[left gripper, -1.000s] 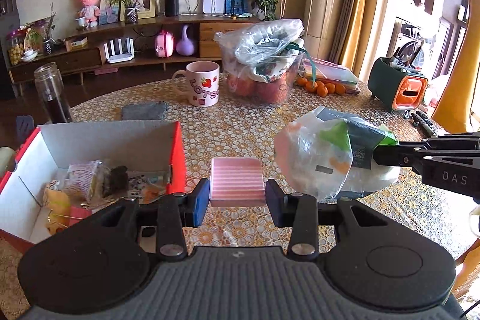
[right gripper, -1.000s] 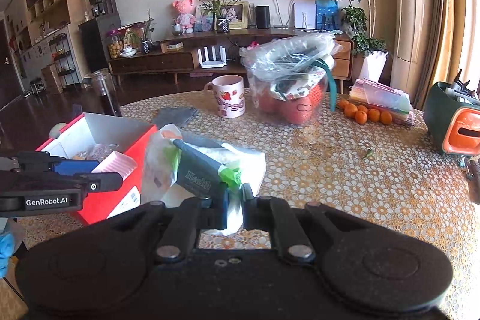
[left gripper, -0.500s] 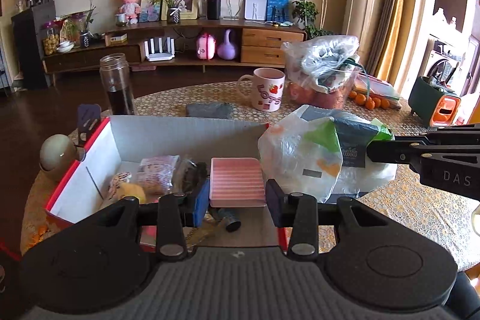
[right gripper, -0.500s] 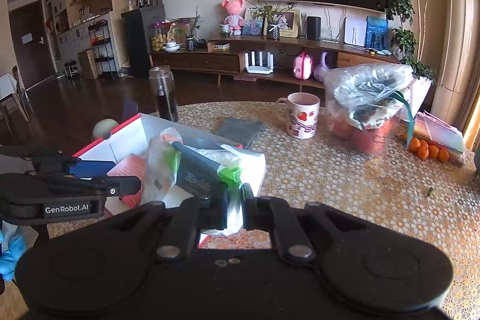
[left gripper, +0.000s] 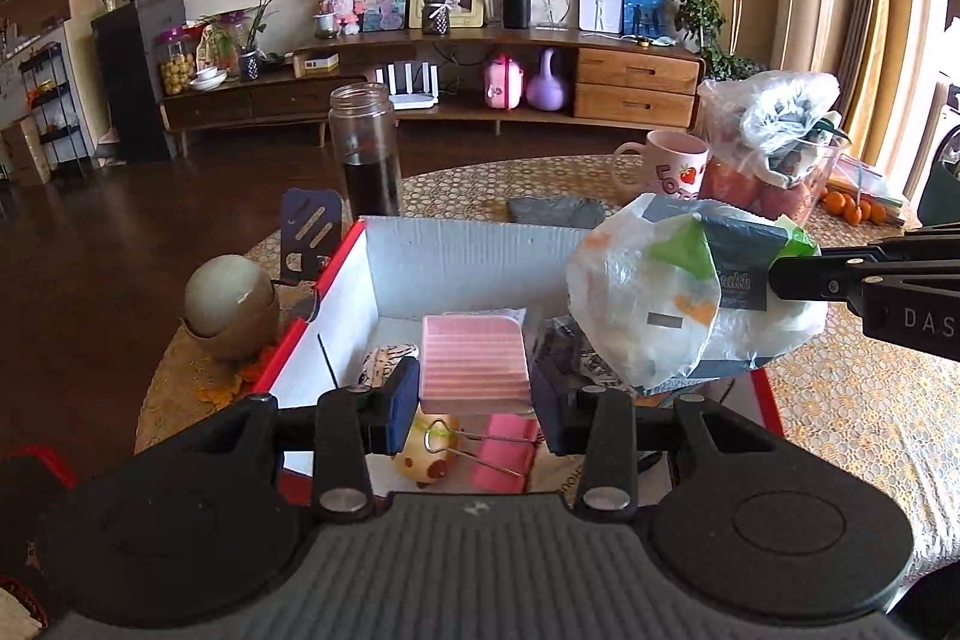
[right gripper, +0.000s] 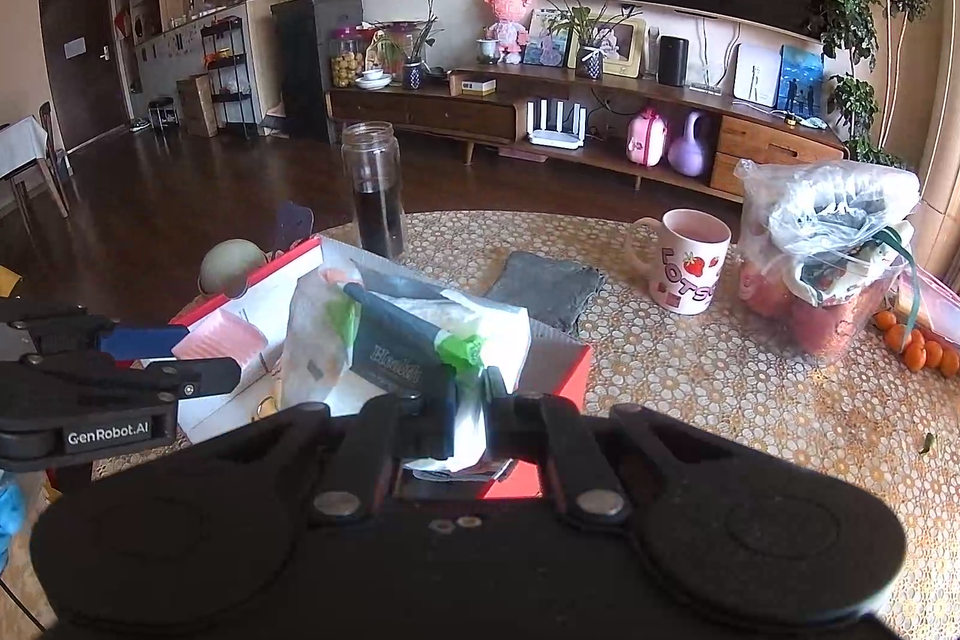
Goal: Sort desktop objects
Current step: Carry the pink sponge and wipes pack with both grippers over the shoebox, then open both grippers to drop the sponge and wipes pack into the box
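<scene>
My left gripper (left gripper: 474, 403) is shut on a pink ridged box (left gripper: 474, 363) and holds it over the open red-and-white cardboard box (left gripper: 456, 256). My right gripper (right gripper: 465, 403) is shut on a white plastic bag with a dark packet and green patches (right gripper: 384, 340), held above the right part of the same cardboard box (right gripper: 564, 370). The bag also shows in the left wrist view (left gripper: 684, 304), with the right gripper's finger (left gripper: 840, 274) entering from the right. The left gripper appears in the right wrist view (right gripper: 180, 358). Small items lie inside the box.
On the round patterned table stand a glass jar of dark liquid (left gripper: 366, 148), a pink strawberry mug (right gripper: 690, 259), a bagged fruit container (right gripper: 822, 250), a grey cloth (right gripper: 546, 286) and oranges (right gripper: 918, 346). A round ornament (left gripper: 231, 304) sits left of the box.
Both grippers have moved left with their loads. The pink box went from above the table beside the cardboard box to over its inside; the bag now hangs over the box's right part.
</scene>
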Available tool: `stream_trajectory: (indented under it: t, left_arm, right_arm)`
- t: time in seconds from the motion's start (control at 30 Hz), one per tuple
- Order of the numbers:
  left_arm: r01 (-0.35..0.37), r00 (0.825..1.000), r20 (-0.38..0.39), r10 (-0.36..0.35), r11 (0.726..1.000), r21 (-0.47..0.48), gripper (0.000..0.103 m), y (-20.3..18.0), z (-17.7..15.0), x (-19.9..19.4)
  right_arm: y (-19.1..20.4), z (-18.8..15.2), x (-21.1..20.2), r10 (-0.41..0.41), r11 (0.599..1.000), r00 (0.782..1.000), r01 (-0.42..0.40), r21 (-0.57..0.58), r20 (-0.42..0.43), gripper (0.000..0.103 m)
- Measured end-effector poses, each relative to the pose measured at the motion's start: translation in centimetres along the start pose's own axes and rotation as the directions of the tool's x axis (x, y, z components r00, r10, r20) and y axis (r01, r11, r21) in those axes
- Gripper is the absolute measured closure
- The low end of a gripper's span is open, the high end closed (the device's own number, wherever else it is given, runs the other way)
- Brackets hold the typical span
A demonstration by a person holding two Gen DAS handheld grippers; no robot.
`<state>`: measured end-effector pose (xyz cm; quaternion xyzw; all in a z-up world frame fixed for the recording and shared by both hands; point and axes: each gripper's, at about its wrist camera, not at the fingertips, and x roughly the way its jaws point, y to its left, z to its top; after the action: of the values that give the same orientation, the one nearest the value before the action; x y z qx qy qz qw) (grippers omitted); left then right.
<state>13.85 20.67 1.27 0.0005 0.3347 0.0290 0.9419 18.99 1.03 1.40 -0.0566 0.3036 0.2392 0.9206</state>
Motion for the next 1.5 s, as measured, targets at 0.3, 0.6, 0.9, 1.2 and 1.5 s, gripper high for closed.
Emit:
stream_trajectory:
  t: [0.3, 0.6, 0.9, 1.2, 1.5]
  left_arm:
    - [0.009, 0.999, -0.051, -0.010, 1.000, -0.013, 0.064, 2.3, 0.1, 3.9]
    - [0.017, 0.994, -0.105, -0.017, 1.000, 0.004, 0.063, 2.4, -0.1, 6.8]
    - [0.017, 0.987, -0.158, -0.018, 1.000, -0.005, 0.063, 2.7, -0.5, 8.7]
    - [0.032, 0.980, -0.196, -0.035, 0.999, -0.020, 0.063, 2.9, -0.9, 9.5]
    - [0.028, 0.984, -0.174, -0.033, 0.999, -0.026, 0.052, 3.0, -0.7, 8.7]
  right_arm:
    - [1.4, -0.2, 3.9, -0.017, 0.999, 0.999, 0.016, -0.030, -0.047, 0.095]
    - [2.0, -1.0, 6.9, -0.038, 0.999, 0.995, 0.036, -0.030, -0.092, 0.095]
    - [2.6, -1.7, 8.4, -0.041, 0.997, 0.992, 0.033, -0.066, -0.122, 0.095]
    - [2.6, -2.8, 8.7, -0.035, 0.997, 0.988, 0.023, -0.078, -0.148, 0.092]
    - [2.3, -2.8, 7.6, -0.015, 0.996, 0.991, 0.003, -0.092, -0.136, 0.084]
